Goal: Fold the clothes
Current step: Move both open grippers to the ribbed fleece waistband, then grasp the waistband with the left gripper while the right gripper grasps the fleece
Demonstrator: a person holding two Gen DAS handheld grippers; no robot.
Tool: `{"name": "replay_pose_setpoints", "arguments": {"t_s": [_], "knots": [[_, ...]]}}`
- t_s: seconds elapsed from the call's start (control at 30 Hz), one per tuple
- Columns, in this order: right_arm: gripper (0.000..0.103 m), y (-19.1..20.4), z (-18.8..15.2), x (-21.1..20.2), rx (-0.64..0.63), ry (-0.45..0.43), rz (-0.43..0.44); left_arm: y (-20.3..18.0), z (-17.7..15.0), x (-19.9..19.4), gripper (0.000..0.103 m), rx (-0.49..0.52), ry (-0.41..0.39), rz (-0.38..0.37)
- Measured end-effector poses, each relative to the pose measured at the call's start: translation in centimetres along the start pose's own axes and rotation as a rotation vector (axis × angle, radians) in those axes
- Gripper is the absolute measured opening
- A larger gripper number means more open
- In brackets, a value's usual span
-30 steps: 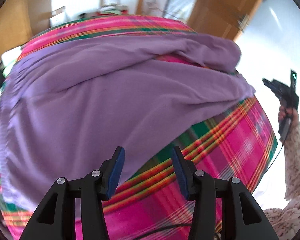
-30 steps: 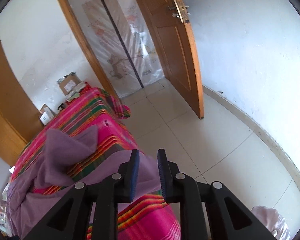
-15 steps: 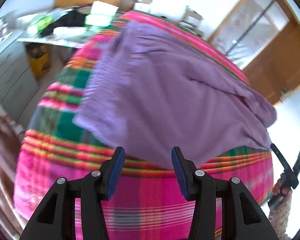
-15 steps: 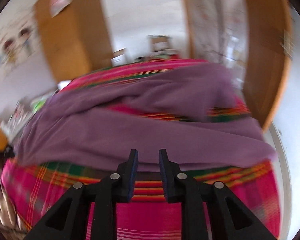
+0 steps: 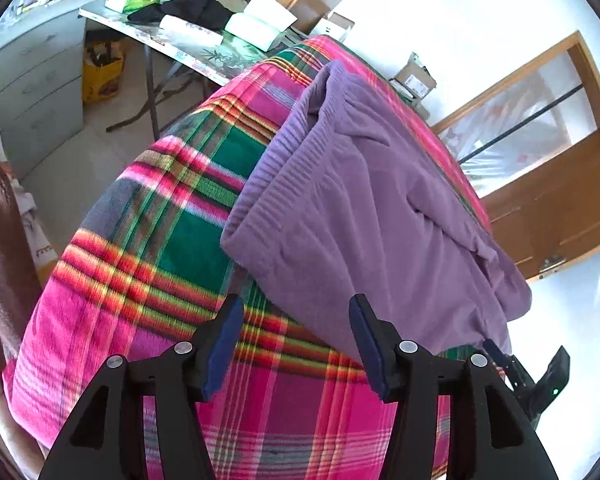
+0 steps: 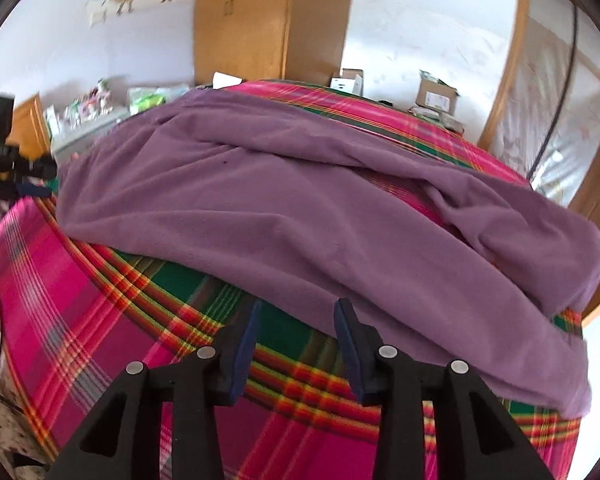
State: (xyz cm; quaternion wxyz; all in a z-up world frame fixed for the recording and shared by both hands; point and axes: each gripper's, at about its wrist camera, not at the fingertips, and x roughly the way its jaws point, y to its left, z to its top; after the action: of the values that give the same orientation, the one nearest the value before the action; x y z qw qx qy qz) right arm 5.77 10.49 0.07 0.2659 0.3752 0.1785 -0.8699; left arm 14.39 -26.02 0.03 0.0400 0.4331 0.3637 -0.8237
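Black-framed with dark blue pads, the left gripper (image 5: pixel 294 336) stands wide apart with nothing between its fingers; its jaws have just been opening, and it hovers over the near edge of the bed (image 5: pixel 148 248), just short of the purple garment (image 5: pixel 364 216). The right gripper (image 6: pixel 296 340) has likewise just been opening and holds nothing, poised over the plaid blanket (image 6: pixel 100 320) beside the garment's near hem.

To do this step well, I judge each gripper should come down on a near corner or hem, one toward each end, taking only the top layer of cloth and leaving the blanket beneath alone. Pinching the blanket along with it is the likely slip, since the cloth lies flat against it. Both ends should then lift evenly so the fold falls straight.

As for looks, the garment is a soft, fleecy purple piece spread lengthways across the bed. In the left wrist view its near end shows ribbing like an elastic waistband. The far side is rumpled, with a loose fold doubled over and a strip of blanket showing through a gap.
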Motion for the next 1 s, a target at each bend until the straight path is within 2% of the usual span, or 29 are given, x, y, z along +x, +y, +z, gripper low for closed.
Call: {"name": "replay_pose_setpoints", "arguments": {"t_s": [0.13, 0.37, 0.47, 0.53, 0.57, 0.67, 0.73, 1.0], "knots": [[0.044, 1.2, 0.6, 1.3, -0.057, 0.018, -0.029, -0.1, 0.9, 0.8, 0.059, -0.026, -0.022, -0.02], [0.044, 1.2, 1.8, 2.4, -0.03, 0.029, -0.007, 0.2, 1.8, 1.5, 0.06, -0.05, -0.03, -0.059], [0.027, 1.4, 2.2, 2.6, -0.019, 0.032, 0.008, 0.7, 2.2, 1.6, 0.059, -0.088, -0.03, -0.095], [0.011, 1.9, 2.2, 2.5, -0.037, 0.034, 0.001, 1.0, 2.2, 1.6, 0.058, -0.11, -0.033, -0.106], [0.01, 2.2, 2.2, 2.4, -0.048, 0.034, -0.005, 1.1, 2.2, 1.6, 0.057, -0.117, -0.035, -0.11], [0.005, 2.8, 2.3, 1.9, -0.061, 0.032, -0.009, 1.2, 2.2, 1.7, 0.047, -0.119, -0.04, -0.107], [0.005, 2.7, 2.4, 1.3, -0.048, 0.028, 0.006, 1.3, 2.2, 1.8, 0.033, -0.12, -0.036, -0.108], [0.005, 2.3, 2.7, -2.2, 0.021, 0.008, 0.094, 2.0, 2.0, 1.5, 0.014, -0.131, -0.047, -0.158]]}}
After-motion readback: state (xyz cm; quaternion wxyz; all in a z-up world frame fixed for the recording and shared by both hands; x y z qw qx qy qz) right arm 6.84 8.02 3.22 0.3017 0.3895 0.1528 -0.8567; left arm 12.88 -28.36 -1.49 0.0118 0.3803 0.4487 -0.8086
